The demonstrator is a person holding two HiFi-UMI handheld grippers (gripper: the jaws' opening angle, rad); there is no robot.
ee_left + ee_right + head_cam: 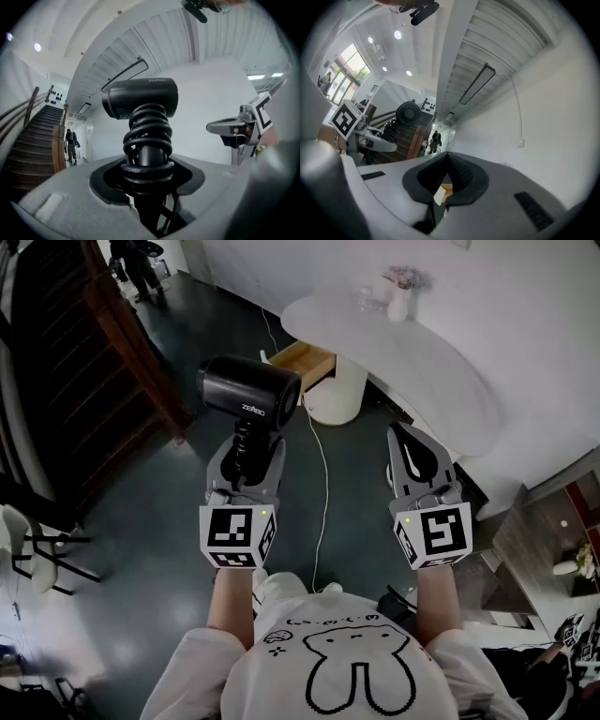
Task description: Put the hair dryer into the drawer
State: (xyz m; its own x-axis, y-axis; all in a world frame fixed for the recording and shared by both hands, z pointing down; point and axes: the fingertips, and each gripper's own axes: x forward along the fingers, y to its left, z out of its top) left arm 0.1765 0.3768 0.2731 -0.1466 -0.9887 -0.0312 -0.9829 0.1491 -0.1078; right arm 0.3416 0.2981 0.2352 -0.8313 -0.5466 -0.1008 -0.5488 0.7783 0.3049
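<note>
You are in the carrying step: the dryer (248, 390) is held up in the air in front of you. The drawer (302, 362) stands open ahead, under the edge of the white table (427, 362), well apart from the dryer. Your left gripper (246, 463) is clamped on the handle, where the black cord (147, 126) is wound in tight coils, so the pads press on cord and not on bare plastic. Your right gripper (413, 454) has its jaws together and holds nothing. Next, I think, you must go closer, bring the dryer above the open drawer and lower it inside before you release. The dryer is black and matte, with a short thick barrel that lies level across you. Its body sits high above the grip, so it may tip.
</note>
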